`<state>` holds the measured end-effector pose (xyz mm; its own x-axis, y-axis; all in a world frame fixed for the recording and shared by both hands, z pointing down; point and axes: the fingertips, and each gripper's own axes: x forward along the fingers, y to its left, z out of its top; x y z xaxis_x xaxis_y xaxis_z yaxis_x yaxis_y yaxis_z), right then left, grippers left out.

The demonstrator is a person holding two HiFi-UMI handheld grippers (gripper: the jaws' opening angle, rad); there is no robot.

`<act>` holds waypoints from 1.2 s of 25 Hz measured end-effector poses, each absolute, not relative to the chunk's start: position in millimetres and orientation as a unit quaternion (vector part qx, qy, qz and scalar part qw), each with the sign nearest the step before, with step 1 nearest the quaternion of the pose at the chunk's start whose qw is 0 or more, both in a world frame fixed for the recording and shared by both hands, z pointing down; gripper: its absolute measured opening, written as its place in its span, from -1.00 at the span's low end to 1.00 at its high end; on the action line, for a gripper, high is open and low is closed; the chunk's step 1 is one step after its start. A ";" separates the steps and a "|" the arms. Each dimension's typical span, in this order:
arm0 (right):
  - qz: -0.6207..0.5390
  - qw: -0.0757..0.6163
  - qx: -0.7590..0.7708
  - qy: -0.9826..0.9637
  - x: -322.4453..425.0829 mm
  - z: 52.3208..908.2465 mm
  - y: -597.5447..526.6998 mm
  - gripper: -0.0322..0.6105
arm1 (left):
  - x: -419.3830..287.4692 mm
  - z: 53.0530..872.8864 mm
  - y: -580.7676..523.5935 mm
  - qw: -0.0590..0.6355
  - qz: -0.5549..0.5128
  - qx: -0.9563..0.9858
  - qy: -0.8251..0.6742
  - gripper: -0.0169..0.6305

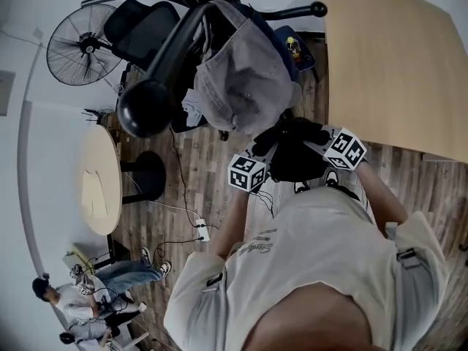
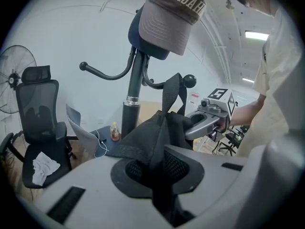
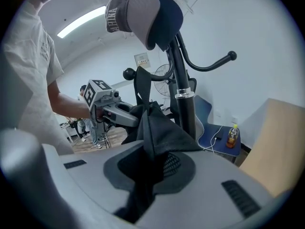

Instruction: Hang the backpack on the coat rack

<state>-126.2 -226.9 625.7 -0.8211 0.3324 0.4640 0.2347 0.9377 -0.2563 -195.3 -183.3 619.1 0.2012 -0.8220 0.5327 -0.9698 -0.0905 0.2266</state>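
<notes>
The black backpack (image 1: 296, 156) hangs between my two grippers beside the black coat rack (image 1: 164, 64), which wears a grey cap (image 1: 245, 79) on top. My left gripper (image 2: 159, 178) is shut on a fold of the backpack's fabric (image 2: 152, 137). My right gripper (image 3: 143, 175) is shut on another fold (image 3: 159, 128). The backpack's top strap (image 2: 171, 92) rises to a knobbed hook (image 2: 189, 81) and seems to lie over its arm. In the head view the left gripper (image 1: 265, 156) and the right gripper (image 1: 320, 143) pinch the backpack from either side.
A black office chair (image 1: 142, 28) and a floor fan (image 1: 80, 46) stand behind the rack. A wooden tabletop (image 1: 395, 57) fills the right, and a round table (image 1: 99, 178) the left. A bottle (image 3: 232, 136) sits on a blue seat. People sit far off (image 1: 80, 298).
</notes>
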 end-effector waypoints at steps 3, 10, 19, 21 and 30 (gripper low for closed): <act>0.102 0.266 -0.150 -0.947 -129.4 630.7 -230.2 -0.80 | -198.8 623.8 -186.1 0.279 0.139 0.723 -0.616 -0.79; 0.115 0.271 -0.152 -0.943 -140.7 639.0 -241.6 -0.79 | -209.7 631.0 -196.2 0.289 0.147 0.716 -0.618 -0.79; 0.128 0.274 -0.145 -0.942 -155.6 649.5 -259.5 -0.76 | -220.5 637.0 -206.4 0.294 0.157 0.709 -0.622 -0.77; 0.124 0.277 -0.144 -0.942 -157.5 651.1 -262.6 -0.74 | -221.8 638.3 -209.0 0.295 0.159 0.705 -0.625 -0.77; 0.097 0.306 -0.182 -0.930 -155.3 654.7 -262.5 -0.60 | -224.0 644.0 -208.8 0.307 0.172 0.689 -0.633 -0.68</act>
<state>-155.3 -262.5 654.7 -0.7468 0.3974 0.5333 0.2791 0.9151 -0.2911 -224.0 -208.8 644.0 0.1380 -0.7673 0.6262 -0.9788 -0.0092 0.2044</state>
